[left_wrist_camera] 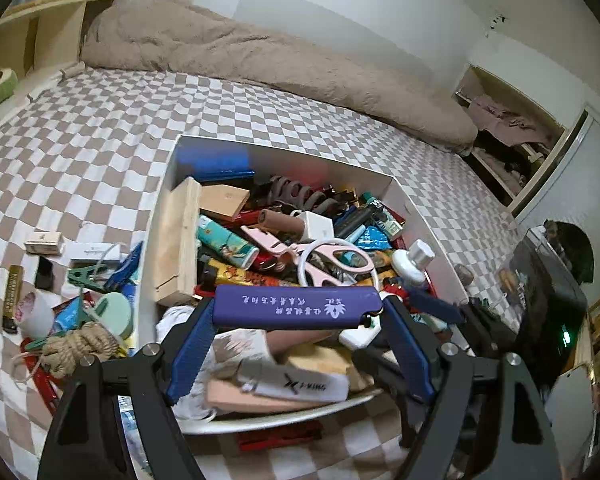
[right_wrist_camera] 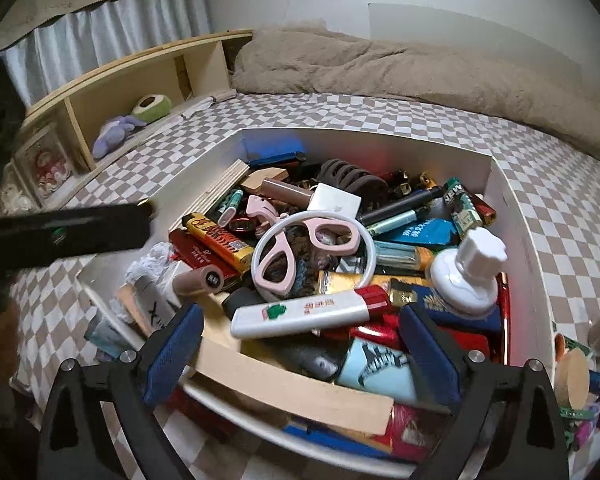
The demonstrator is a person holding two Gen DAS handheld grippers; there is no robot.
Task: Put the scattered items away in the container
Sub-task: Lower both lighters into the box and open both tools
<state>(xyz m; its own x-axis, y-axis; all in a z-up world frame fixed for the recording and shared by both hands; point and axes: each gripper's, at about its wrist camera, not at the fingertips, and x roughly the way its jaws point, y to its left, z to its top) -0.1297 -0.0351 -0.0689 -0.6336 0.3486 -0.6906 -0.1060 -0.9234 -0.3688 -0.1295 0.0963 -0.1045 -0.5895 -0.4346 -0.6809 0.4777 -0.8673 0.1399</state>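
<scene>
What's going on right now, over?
Left tongs shut on purple lighter, above white box. Right tongs open, nothing held, white lighter lying between them. Box heaped full; rope and clips outside.

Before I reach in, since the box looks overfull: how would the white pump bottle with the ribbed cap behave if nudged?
The white pump bottle lies tilted on loose clutter, so it would likely shift easily. Its rounded body may roll toward the white box's wall. The smooth plastic looks slippery.
</scene>
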